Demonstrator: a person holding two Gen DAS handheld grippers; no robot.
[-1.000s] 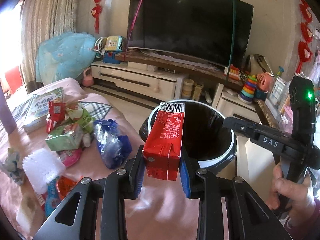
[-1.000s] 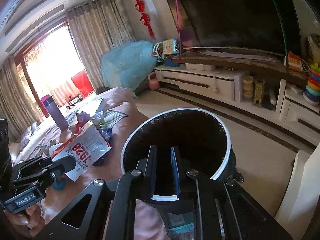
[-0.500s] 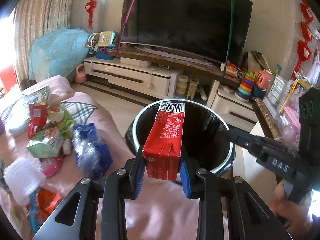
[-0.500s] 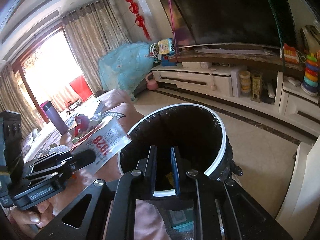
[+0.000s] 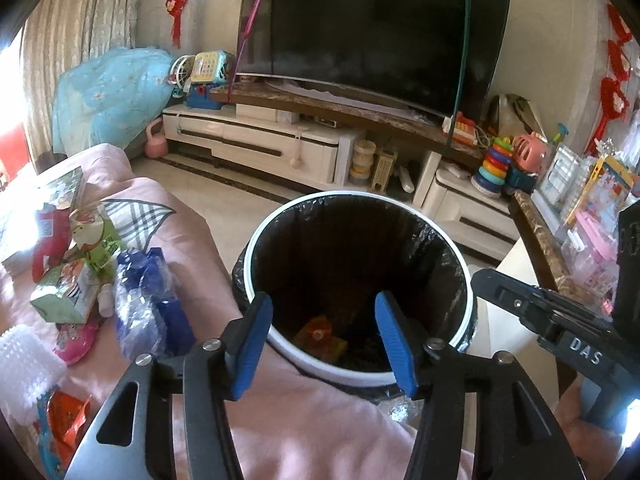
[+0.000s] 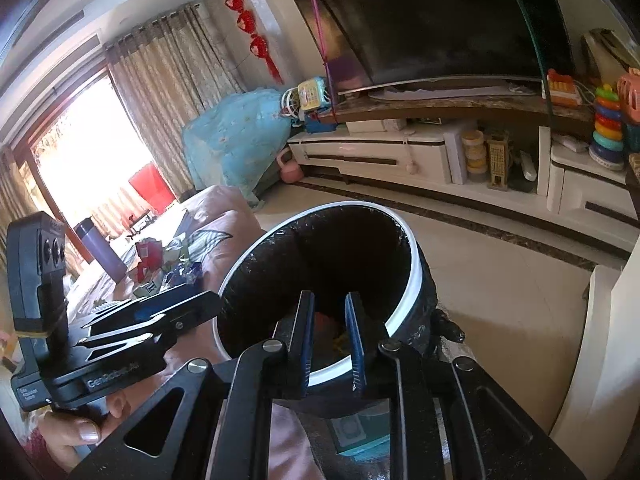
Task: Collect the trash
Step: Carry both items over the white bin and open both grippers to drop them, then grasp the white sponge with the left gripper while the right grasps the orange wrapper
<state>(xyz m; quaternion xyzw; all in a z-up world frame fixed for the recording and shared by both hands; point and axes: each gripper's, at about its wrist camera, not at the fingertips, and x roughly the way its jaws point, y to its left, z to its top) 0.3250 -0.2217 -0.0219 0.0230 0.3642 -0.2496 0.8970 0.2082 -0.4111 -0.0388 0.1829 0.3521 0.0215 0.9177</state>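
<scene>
Left gripper [image 5: 324, 334] is held over the near rim of the trash bin [image 5: 452, 248]; its blue-padded fingers [image 5: 394, 344] are spread wide and nothing is held between them. Seen from the right wrist view, the same gripper [image 6: 192, 308] sits at the bin's left rim [image 6: 414, 276], gripped by a hand [image 6: 80, 436] low at the frame edge.

Right gripper [image 6: 329, 340] is pointed into the bin from the near side. Its blue pads [image 6: 356, 344] are brought near each other with a narrow gap left; nothing is seen clamped. In the left wrist view the right gripper [image 5: 500, 290] is seen at the bin's right rim, marked "DAS".

The bin is lined with a black bag [image 5: 432, 236] folded over a white rim. At the bottom an orange-red item [image 5: 318, 330] is seen lying with a yellowish piece beside it; exact identity cannot be told in the dark.

Remaining trash is spread on the pink cover [image 5: 304, 428] left of the bin: a crumpled blue wrapper [image 5: 148, 300] nearest the bin, a green carton [image 5: 64, 292] beside it, a red packet [image 5: 50, 236] further back, an orange wrapper [image 5: 66, 424] at the lower left edge. A white bristled item [image 5: 24, 368] is seen near the orange wrapper.

A television [image 5: 372, 28] is seen on the stand [image 5: 256, 144] behind the bin.
</scene>
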